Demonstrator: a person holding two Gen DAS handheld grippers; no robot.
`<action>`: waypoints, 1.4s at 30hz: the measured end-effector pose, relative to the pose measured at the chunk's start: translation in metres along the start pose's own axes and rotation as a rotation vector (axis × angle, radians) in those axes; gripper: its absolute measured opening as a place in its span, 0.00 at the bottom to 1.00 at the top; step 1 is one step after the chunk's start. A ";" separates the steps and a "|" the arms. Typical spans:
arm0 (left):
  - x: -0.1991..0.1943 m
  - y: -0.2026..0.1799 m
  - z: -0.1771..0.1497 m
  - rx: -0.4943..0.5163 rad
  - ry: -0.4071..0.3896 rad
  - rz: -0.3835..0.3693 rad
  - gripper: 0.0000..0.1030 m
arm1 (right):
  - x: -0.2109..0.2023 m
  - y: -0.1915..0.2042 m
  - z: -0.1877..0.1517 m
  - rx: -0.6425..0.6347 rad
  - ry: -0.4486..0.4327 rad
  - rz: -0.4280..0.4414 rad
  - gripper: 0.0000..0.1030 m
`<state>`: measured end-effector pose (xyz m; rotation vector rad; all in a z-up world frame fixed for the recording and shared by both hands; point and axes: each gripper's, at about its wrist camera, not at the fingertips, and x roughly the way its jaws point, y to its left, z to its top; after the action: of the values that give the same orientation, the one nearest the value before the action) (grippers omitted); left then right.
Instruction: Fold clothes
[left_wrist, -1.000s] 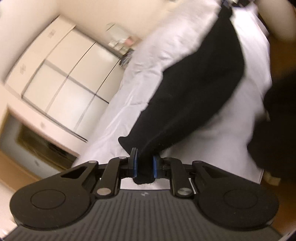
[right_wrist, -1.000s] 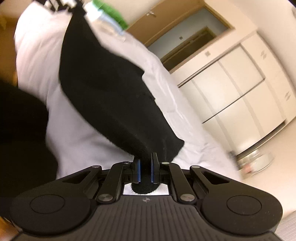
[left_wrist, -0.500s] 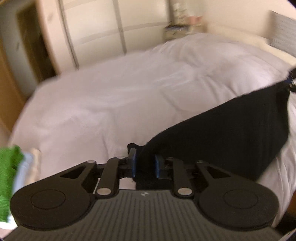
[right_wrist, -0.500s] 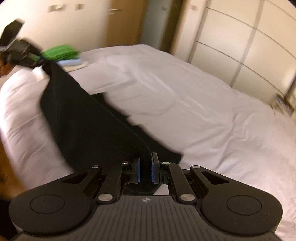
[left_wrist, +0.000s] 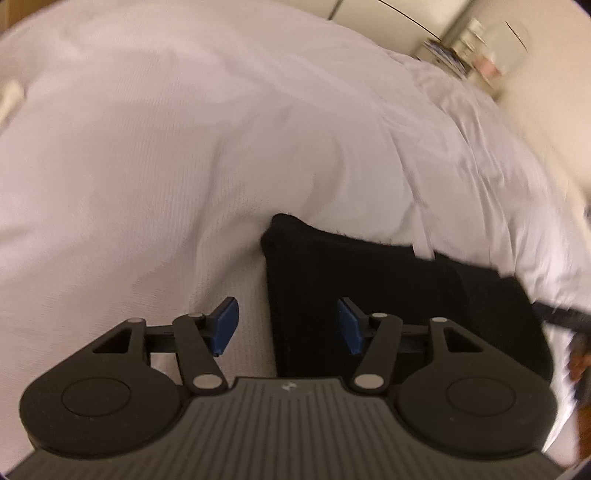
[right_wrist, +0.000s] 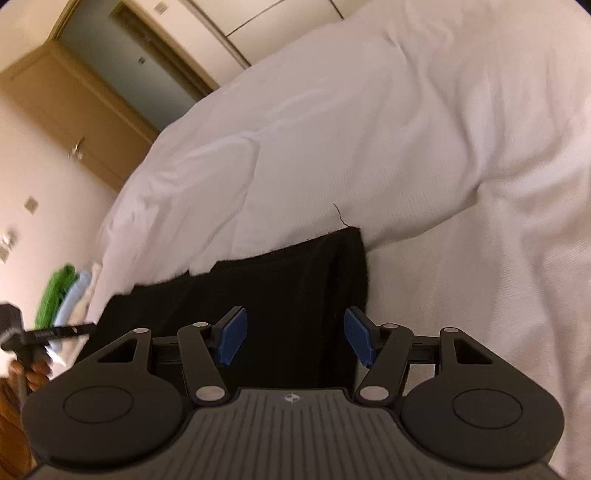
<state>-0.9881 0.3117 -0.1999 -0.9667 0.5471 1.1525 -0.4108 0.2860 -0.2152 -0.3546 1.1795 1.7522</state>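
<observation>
**Black garment laid out on the bed, both grippers free of it**

White bedding (left_wrist: 184, 147) fills most of what we see: a soft, quilted duvet with broad creases, on which the work is being done. On it lies the black garment (left_wrist: 388, 295), spread flat near the bed's close edge. From the left wrist view we see its left side edge and a squared far corner; from the right wrist view we see the opposite corner (right_wrist: 347, 251) with a loose thread sticking up from it. One step in its far edge suggests to us that one layer lies over another, but we cannot tell how many folds it holds.

Our left gripper (left_wrist: 288, 326) stands with its jaws spread wide and nothing between them, straddling the garment's left edge. Our right gripper (right_wrist: 295, 341) is likewise spread wide and empty, over the cloth close to its right edge.

As for progress, we judge the garment to be set down and let go, lying in a roughly rectangular shape. Whether this is a finished fold or a flat spread awaiting further folds, these views do not settle.

At the bed's far corner a small stack of green and pale blue folded cloth (right_wrist: 66, 291) sits, which may be other pieces already folded. Around the bed we see cream walls, pale panelled wardrobe doors (right_wrist: 258, 26), and a wooden door frame (right_wrist: 74, 110). A hand (right_wrist: 31, 371) holding a grip shows at the edge.
</observation>
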 end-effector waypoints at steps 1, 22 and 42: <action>0.001 -0.003 0.000 0.021 -0.016 -0.001 0.49 | 0.007 -0.003 0.003 0.015 -0.001 0.001 0.59; 0.067 -0.024 -0.003 0.208 -0.139 0.121 0.22 | 0.067 0.013 -0.008 -0.120 -0.073 -0.223 0.22; 0.012 -0.073 -0.154 0.335 -0.314 0.343 0.18 | 0.039 0.110 -0.173 -0.291 -0.314 -0.492 0.55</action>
<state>-0.8993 0.1792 -0.2619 -0.4007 0.6394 1.4315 -0.5655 0.1554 -0.2656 -0.4764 0.5521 1.4715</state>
